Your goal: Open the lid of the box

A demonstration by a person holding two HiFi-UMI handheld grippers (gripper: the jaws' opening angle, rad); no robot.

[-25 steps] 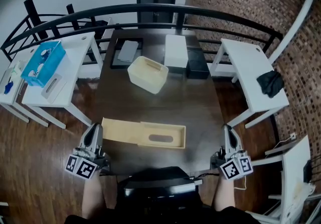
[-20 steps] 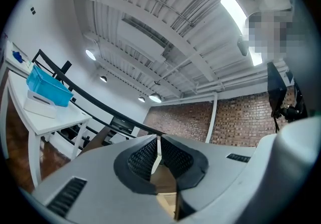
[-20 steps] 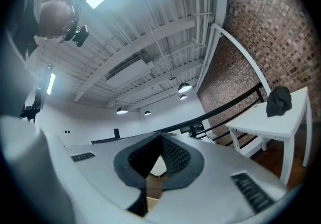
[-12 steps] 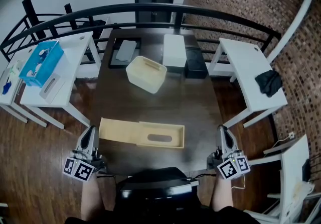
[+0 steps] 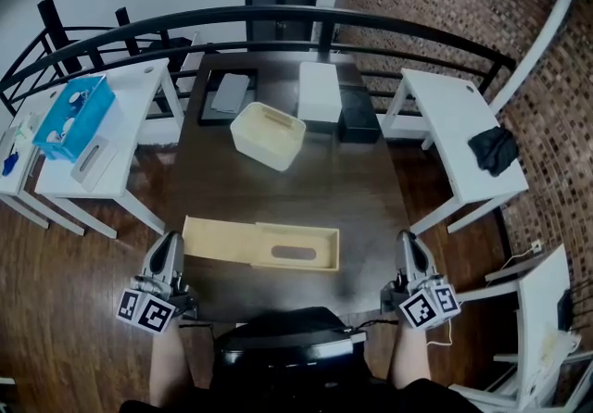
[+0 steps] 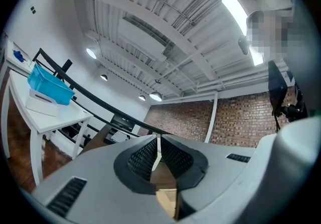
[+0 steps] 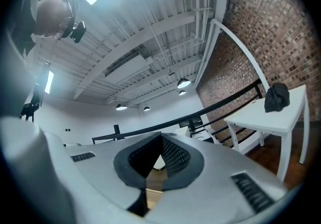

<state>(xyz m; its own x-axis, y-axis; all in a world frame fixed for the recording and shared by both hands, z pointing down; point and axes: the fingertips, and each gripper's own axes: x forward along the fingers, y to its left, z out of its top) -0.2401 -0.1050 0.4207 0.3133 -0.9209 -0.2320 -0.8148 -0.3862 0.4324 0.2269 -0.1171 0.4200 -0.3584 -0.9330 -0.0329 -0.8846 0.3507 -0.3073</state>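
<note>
A long pale wooden box [image 5: 222, 240] lies across the near part of the dark table [image 5: 352, 198]. Its lid [image 5: 296, 252], with an oval slot, sits on the right part. My left gripper [image 5: 170, 243] rests at the table's front left corner, just left of the box and apart from it. My right gripper [image 5: 406, 241] is at the front right corner, well right of the box. Both point away from me with jaws pressed together and nothing between them. In the left gripper view [image 6: 159, 150] and the right gripper view [image 7: 160, 153] the pads meet, with ceiling beyond.
A cream open bin [image 5: 268, 135] stands mid-table. Behind it are a white box [image 5: 319, 92], a black box [image 5: 358, 117] and a dark tray [image 5: 230, 94]. White side tables flank the table: the left holds a blue bin [image 5: 77, 115], the right a black cloth [image 5: 492, 149]. A curved black railing [image 5: 278, 18] runs behind.
The head view has shifted slightly; both grippers stay shut at the table's front corners, and the box has not moved.
</note>
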